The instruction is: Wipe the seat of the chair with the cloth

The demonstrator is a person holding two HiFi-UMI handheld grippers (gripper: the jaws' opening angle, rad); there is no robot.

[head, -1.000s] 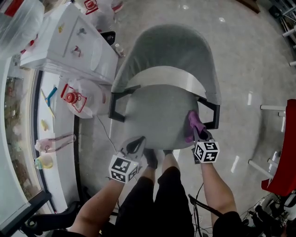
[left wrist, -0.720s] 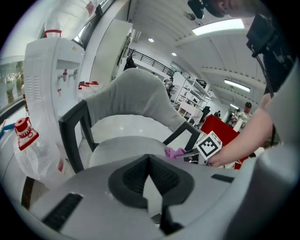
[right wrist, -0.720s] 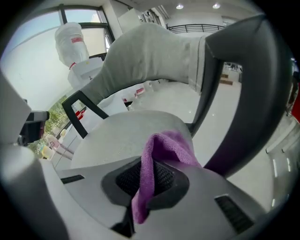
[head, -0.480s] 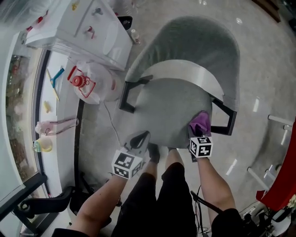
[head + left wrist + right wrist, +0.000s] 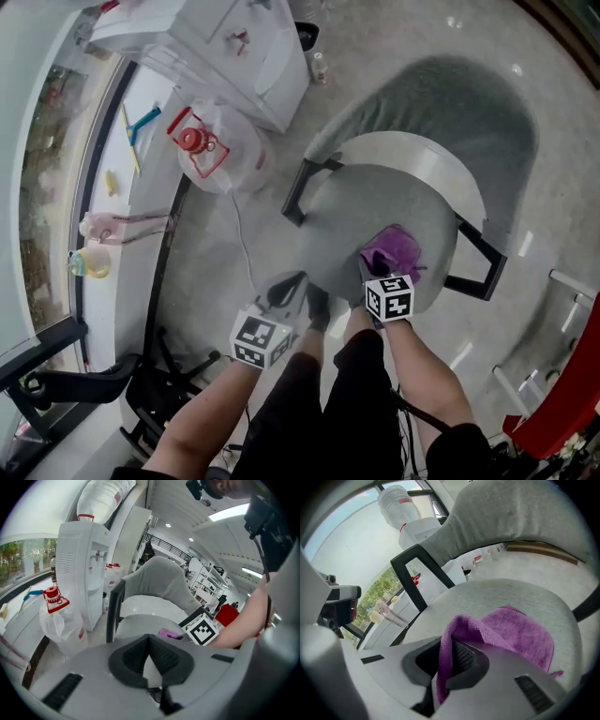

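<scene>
2 grippers are held at the front of a grey chair (image 5: 469, 103). A purple cloth (image 5: 396, 251) is pinched in the right gripper (image 5: 379, 274) and spread on the seat (image 5: 361, 206), near its front edge. The left gripper (image 5: 284, 292) is pressed together, empty, over glossy grey floor (image 5: 211, 248). A white dispenser (image 5: 248, 42) and a bag (image 5: 220, 155) are seen beside a window ledge (image 5: 117, 169).

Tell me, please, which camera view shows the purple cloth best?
The right gripper view: the cloth shows large, pinched in the right hand-held gripper and draped on the seat. The head view shows it small, from above; the left gripper view shows only a sliver.
</scene>
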